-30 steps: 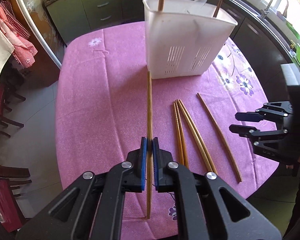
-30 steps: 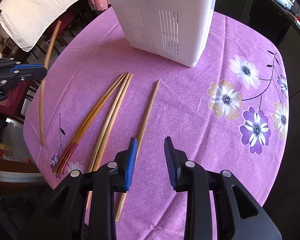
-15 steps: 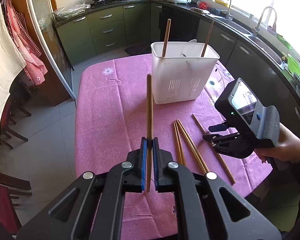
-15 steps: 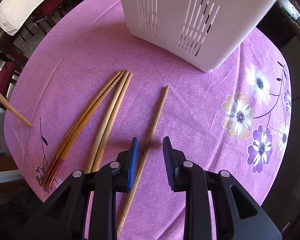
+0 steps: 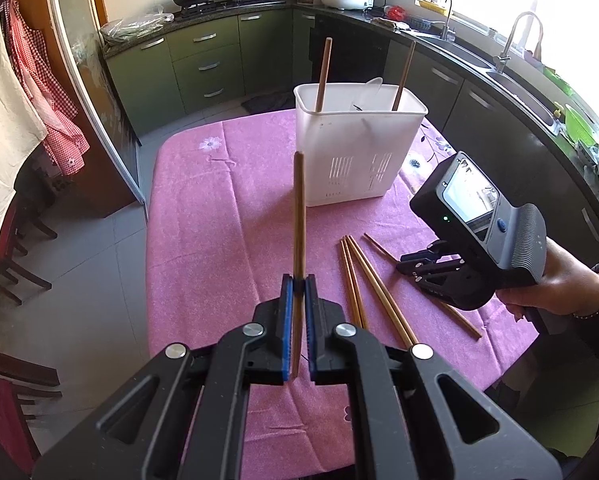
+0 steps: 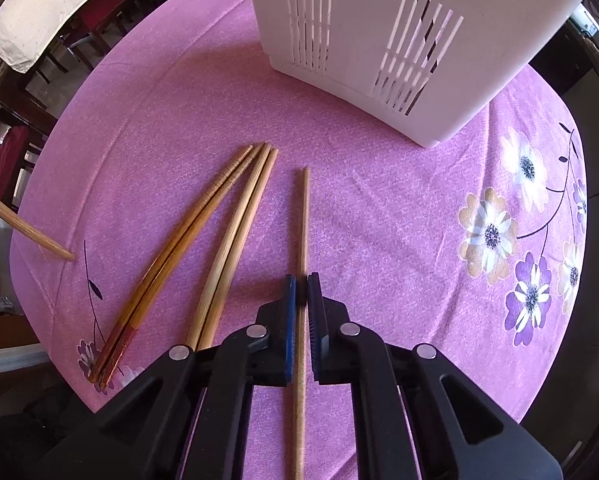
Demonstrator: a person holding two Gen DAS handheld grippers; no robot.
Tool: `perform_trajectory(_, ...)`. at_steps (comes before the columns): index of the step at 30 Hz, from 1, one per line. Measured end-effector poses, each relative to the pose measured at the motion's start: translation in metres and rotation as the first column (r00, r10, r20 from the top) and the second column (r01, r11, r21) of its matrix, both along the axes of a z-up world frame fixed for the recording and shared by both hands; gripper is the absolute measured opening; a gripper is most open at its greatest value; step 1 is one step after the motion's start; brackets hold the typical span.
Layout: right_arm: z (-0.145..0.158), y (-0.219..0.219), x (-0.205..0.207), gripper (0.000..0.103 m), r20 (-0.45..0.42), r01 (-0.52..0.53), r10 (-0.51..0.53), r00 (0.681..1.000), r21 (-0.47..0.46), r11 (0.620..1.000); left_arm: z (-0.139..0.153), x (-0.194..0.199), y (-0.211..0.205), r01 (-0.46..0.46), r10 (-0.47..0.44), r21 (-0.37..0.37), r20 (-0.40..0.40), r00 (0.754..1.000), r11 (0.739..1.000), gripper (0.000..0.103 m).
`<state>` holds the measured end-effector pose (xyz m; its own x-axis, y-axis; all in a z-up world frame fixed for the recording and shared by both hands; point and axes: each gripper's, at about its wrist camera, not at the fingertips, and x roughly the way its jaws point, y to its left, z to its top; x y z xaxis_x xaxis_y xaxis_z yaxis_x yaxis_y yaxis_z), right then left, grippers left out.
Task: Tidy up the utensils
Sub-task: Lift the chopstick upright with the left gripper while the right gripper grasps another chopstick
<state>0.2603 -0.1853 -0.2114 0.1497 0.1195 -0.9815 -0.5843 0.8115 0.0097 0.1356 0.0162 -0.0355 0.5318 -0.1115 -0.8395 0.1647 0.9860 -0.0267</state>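
Closest to you, your left tool (image 5: 298, 280) is pressed together on a single chopstick (image 5: 298, 216), pinching it low on its length. The chopstick is lifted clear of the bench and stands nearly upright, its free end pointing up and away from you.

To the right, your right tool (image 6: 301, 280) is down at the bench (image 6: 359, 208) with its blue pads closed around a lone chopstick (image 6: 303, 216). This lone chopstick lies flat on the pink cloth, its long axis running straight ahead along the tool, toward the holder.

Just left of it lie two more pairs: a pale pair (image 6: 239, 240) and a darker, red-tipped pair (image 6: 179, 248), fanned so their far ends nearly meet.

Beyond them, at the far side of the bench, stands the white slotted utensil holder (image 5: 355, 152), open at the top, with two sticks already leaning inside. It sits directly ahead of your left tool, so the lifted chopstick probably needs carrying forward and above the rim, then lowering end first.
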Motion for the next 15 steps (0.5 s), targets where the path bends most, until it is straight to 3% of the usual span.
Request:
perform_trajectory(4, 0.029, -0.012, -0.013, 0.007, 0.068, -0.021, 0.017, 0.998, 0.062, 0.998, 0.001, -0.002, 0.001, -0.001, 0.001, 0.003, 0.001, 1.0, 1.0, 0.006)
perform_trajectory(9, 0.09, -0.032, -0.045, 0.007, 0.197, -0.061, 0.028, 0.98, 0.16, 0.985, 0.002, -0.004, 0.001, 0.001, -0.001, 0.005, 0.004, 1.0, 1.0, 0.006)
perform_trajectory(15, 0.136, -0.066, -0.079, 0.007, 0.305, -0.062, -0.02, 0.952, 0.256, 0.965, 0.003, -0.008, 0.0, 0.01, -0.011, 0.011, 0.014, 1.0, 1.0, 0.006)
